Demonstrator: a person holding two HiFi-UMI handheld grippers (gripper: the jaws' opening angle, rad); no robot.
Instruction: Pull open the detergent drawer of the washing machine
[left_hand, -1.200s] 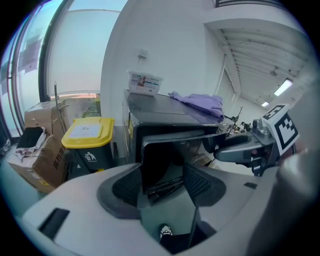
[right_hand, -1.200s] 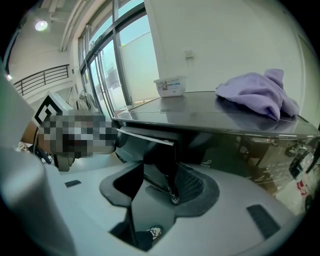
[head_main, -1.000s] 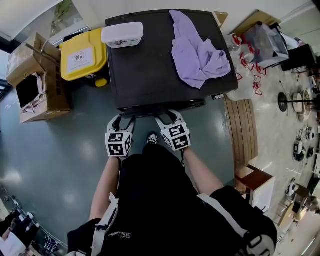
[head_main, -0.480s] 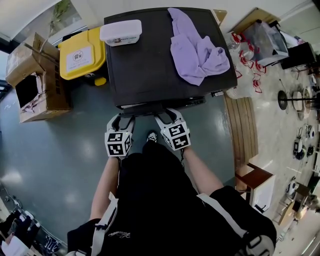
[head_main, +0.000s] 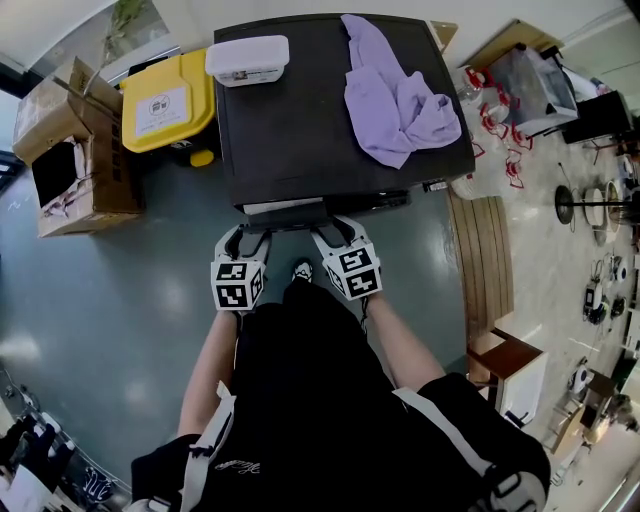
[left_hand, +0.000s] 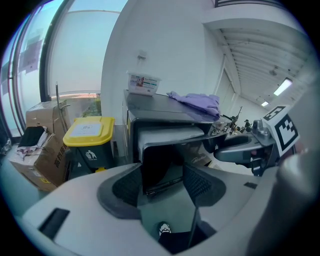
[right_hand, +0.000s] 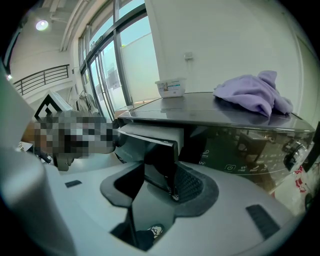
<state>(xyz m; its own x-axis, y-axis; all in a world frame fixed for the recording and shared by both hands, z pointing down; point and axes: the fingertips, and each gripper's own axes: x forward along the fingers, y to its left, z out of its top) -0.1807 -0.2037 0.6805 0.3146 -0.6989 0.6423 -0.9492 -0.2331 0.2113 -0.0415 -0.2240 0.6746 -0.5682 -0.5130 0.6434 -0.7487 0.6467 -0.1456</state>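
Black drawer (left_hand: 165, 150) pulled farther out.

The detergent drawer (head_main: 285, 208) is jutting out from the washing machine (head_main: 300, 140) front. A yellow-lidded bin (head_main: 168, 100) and cardboard boxes (head_main: 65, 150) are crowding its left side, and a wooden bench (head_main: 485, 260) is flanking its right. Bare floor (head_main: 130, 290) is lying open front-left.

Head view steeply downward, both gripper views close up, all sharing detergent drawer (head_main: 285, 208)
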